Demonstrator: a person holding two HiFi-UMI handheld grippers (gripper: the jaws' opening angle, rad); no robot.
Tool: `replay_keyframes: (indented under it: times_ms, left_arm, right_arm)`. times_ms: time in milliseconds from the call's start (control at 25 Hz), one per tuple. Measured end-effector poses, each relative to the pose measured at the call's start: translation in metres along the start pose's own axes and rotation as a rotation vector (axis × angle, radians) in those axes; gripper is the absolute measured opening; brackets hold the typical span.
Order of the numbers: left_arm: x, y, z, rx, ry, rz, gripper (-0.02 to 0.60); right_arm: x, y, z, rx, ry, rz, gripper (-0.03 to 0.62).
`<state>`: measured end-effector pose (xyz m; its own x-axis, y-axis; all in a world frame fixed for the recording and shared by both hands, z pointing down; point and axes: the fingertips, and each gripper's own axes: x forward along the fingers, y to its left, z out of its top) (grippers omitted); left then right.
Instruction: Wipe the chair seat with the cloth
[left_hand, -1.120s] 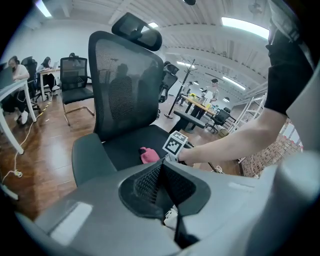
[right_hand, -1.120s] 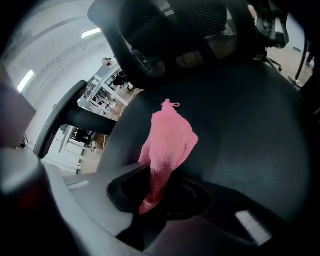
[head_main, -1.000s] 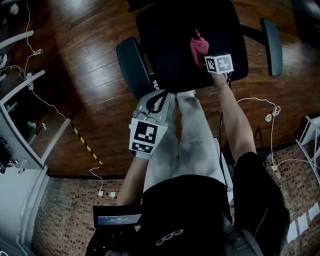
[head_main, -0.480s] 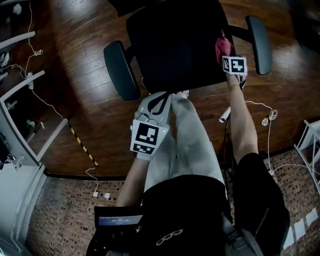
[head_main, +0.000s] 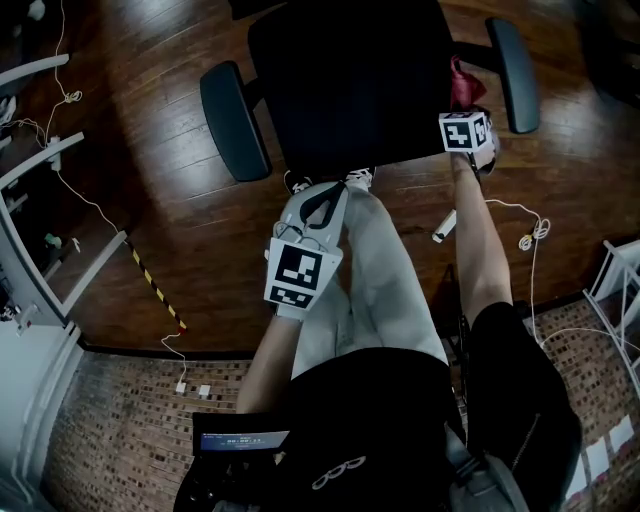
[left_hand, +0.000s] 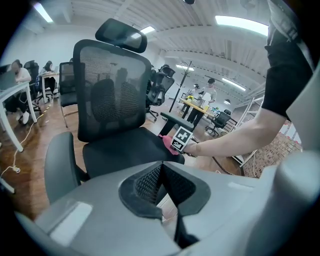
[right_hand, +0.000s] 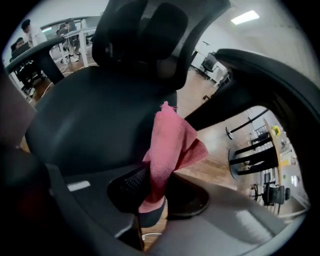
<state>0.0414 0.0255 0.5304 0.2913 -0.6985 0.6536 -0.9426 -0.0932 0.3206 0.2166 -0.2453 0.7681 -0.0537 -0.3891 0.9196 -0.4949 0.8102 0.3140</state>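
Head view has the right claw at the right front corner of the black chair seat, just inside the armrest. It is clamped tight on the pink cloth. Left claw hovers low over the person's trouser leg, near the seat's front edge, jaws pressed together on nothing.

Right tool with cloth, from mid chair seat to its right edge.

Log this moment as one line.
right gripper: shut on pink fabric cloth | cloth: at right edge of black office-chair seat | left gripper: shut, empty
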Motion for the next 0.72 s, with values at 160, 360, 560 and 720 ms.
replay_keyframes:
  times_ms: [160,360,560,720]
  left_arm:
    - [-0.015,0.007,-0.017,-0.001,0.006,-0.009,-0.009]
    - [-0.038,0.009,-0.025,-0.019,-0.02,-0.012,-0.009]
    - [-0.059,0.008,-0.043,-0.008,-0.014,-0.015,-0.009]
    - [-0.078,0.016,-0.057,-0.023,-0.017,0.003,-0.009]
  right_arm:
    - [0.004,0.054,0.01,-0.054,0.019,0.097,0.075]
    - [0.001,0.122,0.019,0.012,0.047,0.193,0.075]
    - [-0.015,0.208,0.042,-0.059,0.029,0.313,0.075]
    - [-0.034,0.264,0.058,-0.111,0.004,0.367,0.075]
